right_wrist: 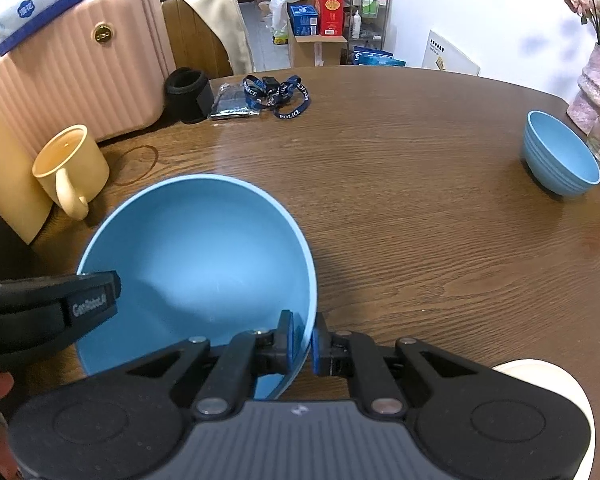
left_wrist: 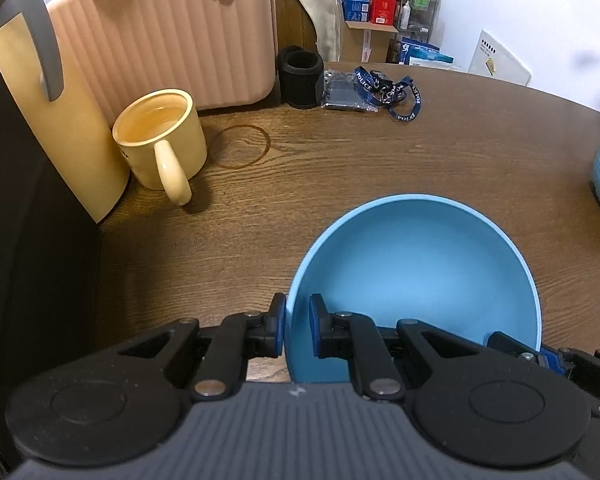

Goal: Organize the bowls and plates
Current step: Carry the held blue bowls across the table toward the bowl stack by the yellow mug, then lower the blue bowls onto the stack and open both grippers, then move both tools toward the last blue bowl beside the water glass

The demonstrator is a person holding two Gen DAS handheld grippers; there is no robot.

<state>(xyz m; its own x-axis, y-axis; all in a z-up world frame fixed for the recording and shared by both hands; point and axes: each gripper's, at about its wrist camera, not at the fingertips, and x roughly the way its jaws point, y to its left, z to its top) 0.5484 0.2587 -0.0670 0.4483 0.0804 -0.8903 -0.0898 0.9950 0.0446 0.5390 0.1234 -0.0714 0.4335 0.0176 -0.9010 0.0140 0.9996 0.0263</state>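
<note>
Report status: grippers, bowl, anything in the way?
Left gripper and right gripper both shut on big blue bowl rim. Second blue bowl far right. Table between them bare.

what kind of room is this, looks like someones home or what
Most likely a lived-in home dining area. A brown wooden table holds a yellow mug and blue bowls; a pink suitcase stands beside it, and boxes with a wire shelf of bottles crowd the wall behind.
</note>
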